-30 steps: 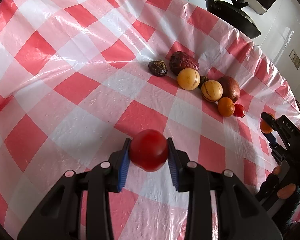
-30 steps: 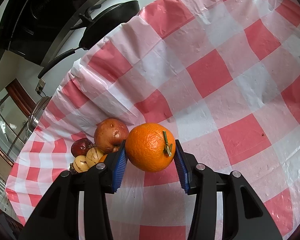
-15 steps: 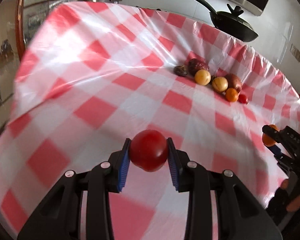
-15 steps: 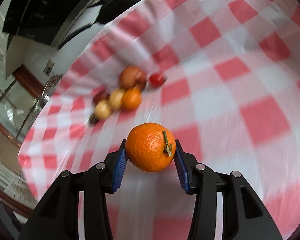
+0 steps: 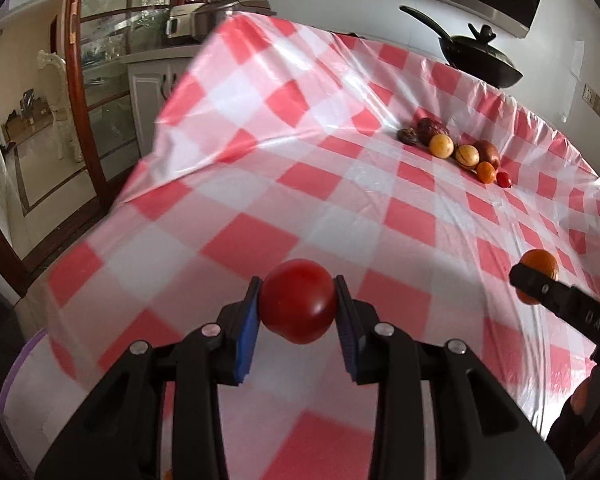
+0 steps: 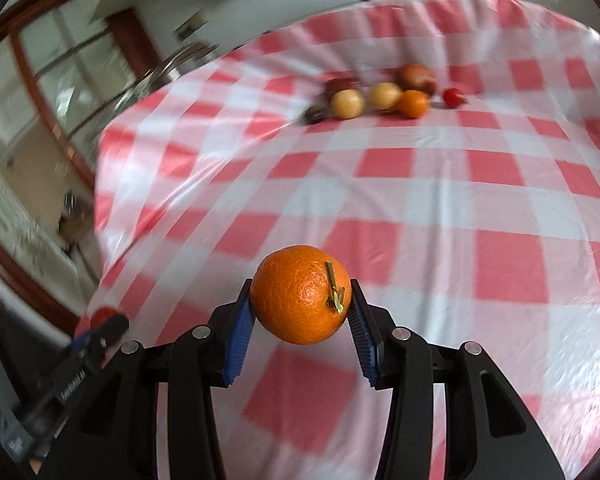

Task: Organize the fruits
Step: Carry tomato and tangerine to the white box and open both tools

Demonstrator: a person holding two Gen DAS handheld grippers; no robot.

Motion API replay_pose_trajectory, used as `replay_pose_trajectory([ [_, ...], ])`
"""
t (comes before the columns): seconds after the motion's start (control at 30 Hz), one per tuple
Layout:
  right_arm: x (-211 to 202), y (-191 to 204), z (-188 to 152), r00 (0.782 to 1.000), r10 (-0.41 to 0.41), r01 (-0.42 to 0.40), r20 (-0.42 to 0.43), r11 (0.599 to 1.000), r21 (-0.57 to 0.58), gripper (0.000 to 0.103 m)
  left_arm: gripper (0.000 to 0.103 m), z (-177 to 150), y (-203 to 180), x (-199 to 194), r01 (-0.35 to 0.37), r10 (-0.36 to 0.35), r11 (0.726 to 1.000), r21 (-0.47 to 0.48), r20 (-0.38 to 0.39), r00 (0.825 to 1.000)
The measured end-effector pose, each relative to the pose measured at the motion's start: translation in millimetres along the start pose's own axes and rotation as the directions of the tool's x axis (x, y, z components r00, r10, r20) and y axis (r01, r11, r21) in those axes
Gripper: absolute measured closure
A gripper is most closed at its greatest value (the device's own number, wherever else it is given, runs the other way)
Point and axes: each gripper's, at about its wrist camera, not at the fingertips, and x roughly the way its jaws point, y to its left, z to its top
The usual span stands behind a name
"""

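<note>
My left gripper [image 5: 297,312] is shut on a red tomato [image 5: 298,300], held above the near part of the red-and-white checked tablecloth [image 5: 340,184]. My right gripper [image 6: 301,312] is shut on an orange [image 6: 300,294] with a short stem, also above the cloth. The orange also shows in the left wrist view [image 5: 540,266] at the right, and the tomato shows in the right wrist view [image 6: 102,316] at the lower left. A cluster of several fruits [image 5: 456,148] lies far across the table; it also shows in the right wrist view [image 6: 384,96].
A black pan with a lid [image 5: 480,60] sits beyond the table's far edge. A glass-door cabinet [image 5: 100,80] and an appliance [image 5: 208,20] stand at the left. The table's left edge [image 5: 148,184] drops off to the floor.
Both grippers have pulled back and up from the fruit cluster, which now looks smaller and farther away. Each still holds its fruit. The room at the left has come into view.
</note>
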Motion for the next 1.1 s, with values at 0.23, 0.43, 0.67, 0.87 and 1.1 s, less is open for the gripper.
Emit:
replay_pose_trajectory([
  [0.23,0,51,-24,0.998,0.034,-0.041,-0.050,0.988,-0.146,0.058,0.068,-18,44,-24,-0.049,0.050,0.998,-0.031,0.029,0.998],
  [0.43,-1,99,-52,0.992,0.079,-0.104,-0.099,0.953,-0.283,0.058,0.068,-40,92,-44,-0.088,0.091,0.992,-0.093,0.029,0.995],
  [0.67,-5,153,-82,0.976,0.147,-0.202,-0.159,0.887,-0.416,0.058,0.068,-73,150,-71,-0.154,0.160,0.972,-0.176,0.018,0.987],
  [0.87,-5,199,-119,0.950,0.198,-0.300,-0.240,0.788,-0.537,0.058,0.068,-106,197,-75,-0.220,0.214,0.945,-0.241,-0.049,0.976],
  [1.1,14,236,-176,0.902,0.177,-0.407,-0.394,0.658,-0.634,0.058,0.068,-139,232,-59,-0.292,0.253,0.922,-0.253,-0.175,0.952],
])
